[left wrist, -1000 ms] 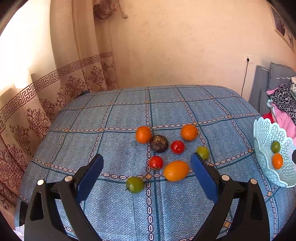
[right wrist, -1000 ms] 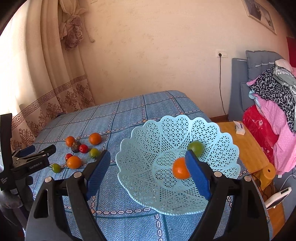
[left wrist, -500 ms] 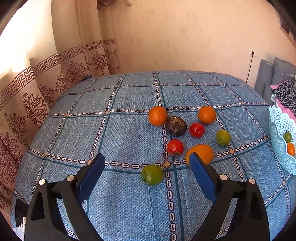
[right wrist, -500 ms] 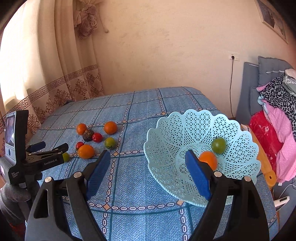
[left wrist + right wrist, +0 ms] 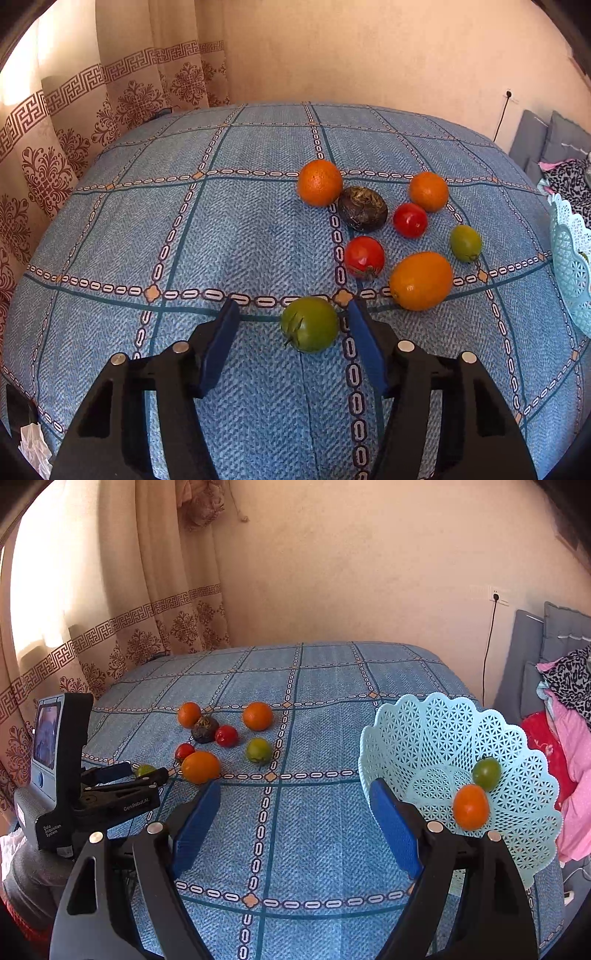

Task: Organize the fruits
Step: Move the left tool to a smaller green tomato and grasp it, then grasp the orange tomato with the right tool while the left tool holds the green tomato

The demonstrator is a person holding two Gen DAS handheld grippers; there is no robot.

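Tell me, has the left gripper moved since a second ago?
Yes. The left gripper has come down toward the blue bedspread, and its jaws have just been closing around the green tomato, which now sits between them with a gap at the left pad.

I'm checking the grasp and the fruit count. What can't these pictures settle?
- Left wrist view: most of the basket is cut off by the right edge, so its fruit can't be counted.
- Right wrist view: the left gripper hides most of the green tomato.
- Left wrist view: whether the right pad touches the green tomato.
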